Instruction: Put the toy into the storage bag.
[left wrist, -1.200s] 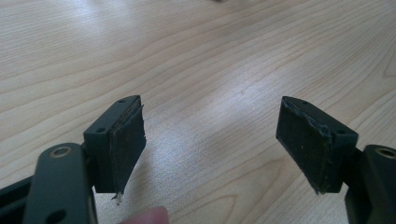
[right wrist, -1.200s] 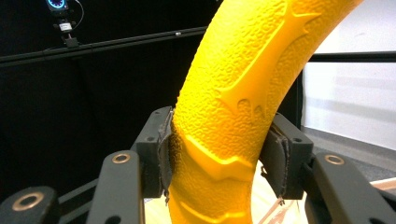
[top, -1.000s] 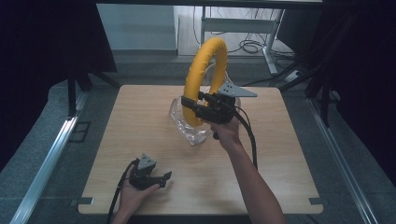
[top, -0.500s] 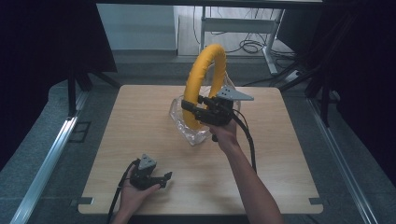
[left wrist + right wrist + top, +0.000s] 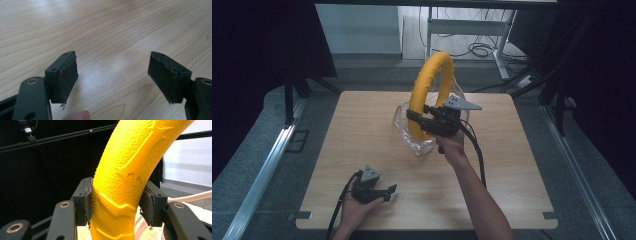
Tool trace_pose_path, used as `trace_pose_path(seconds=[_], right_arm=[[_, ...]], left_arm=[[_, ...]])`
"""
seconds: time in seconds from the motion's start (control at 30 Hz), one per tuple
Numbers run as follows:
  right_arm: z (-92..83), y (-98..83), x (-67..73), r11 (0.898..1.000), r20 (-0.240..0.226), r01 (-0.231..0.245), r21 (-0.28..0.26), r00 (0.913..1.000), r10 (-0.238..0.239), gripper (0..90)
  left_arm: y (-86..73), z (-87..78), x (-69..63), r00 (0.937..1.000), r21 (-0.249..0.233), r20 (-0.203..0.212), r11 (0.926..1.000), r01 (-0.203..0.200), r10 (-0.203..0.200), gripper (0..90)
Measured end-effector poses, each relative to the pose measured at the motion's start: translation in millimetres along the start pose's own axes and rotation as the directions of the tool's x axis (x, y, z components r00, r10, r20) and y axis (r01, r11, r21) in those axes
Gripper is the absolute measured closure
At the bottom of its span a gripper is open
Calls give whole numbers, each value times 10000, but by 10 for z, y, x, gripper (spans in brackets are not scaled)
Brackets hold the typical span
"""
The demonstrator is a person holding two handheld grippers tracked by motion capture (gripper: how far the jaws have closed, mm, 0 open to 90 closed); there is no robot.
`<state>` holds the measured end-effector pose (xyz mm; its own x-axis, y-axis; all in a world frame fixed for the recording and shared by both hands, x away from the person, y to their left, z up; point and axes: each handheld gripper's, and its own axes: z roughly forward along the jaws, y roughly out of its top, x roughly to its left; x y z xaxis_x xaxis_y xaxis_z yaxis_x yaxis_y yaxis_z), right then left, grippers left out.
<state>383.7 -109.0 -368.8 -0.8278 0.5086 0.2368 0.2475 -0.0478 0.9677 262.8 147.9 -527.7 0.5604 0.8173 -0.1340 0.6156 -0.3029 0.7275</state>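
A thick yellow textured ring (image 5: 418, 95) stands upright over the middle of the wooden table (image 5: 362, 130). Its lower part sits in a clear plastic bag (image 5: 412, 142). My right gripper (image 5: 414, 117) is shut on the ring's lower left arc, and in the right gripper view both pads (image 5: 87, 202) press on the yellow ring (image 5: 125, 170) from either side. My left gripper (image 5: 389, 192) rests in a hand near the table's front left edge. In the left gripper view its jaws stand wide apart, so the left gripper (image 5: 112, 75) is open with only bare wood between them.
Metal rails (image 5: 262, 170) run along both sides of the table. Desk legs and cables (image 5: 477, 47) are on the floor behind it. Dark curtains hang left and right. Bare tabletop lies between the two grippers.
The right gripper and the yellow ring have sunk slightly and come a little toward the person. The left gripper has not moved.
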Motion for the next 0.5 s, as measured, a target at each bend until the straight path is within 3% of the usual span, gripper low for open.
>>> trace_pose_path(seconds=[0.5], right_arm=[[39, -92, -53, 9997, 39, -178, 155, 9998, 177, 483]], left_arm=[[-4, 6, -4, 10000, 24, -12, 10000, -23, 23, 238]])
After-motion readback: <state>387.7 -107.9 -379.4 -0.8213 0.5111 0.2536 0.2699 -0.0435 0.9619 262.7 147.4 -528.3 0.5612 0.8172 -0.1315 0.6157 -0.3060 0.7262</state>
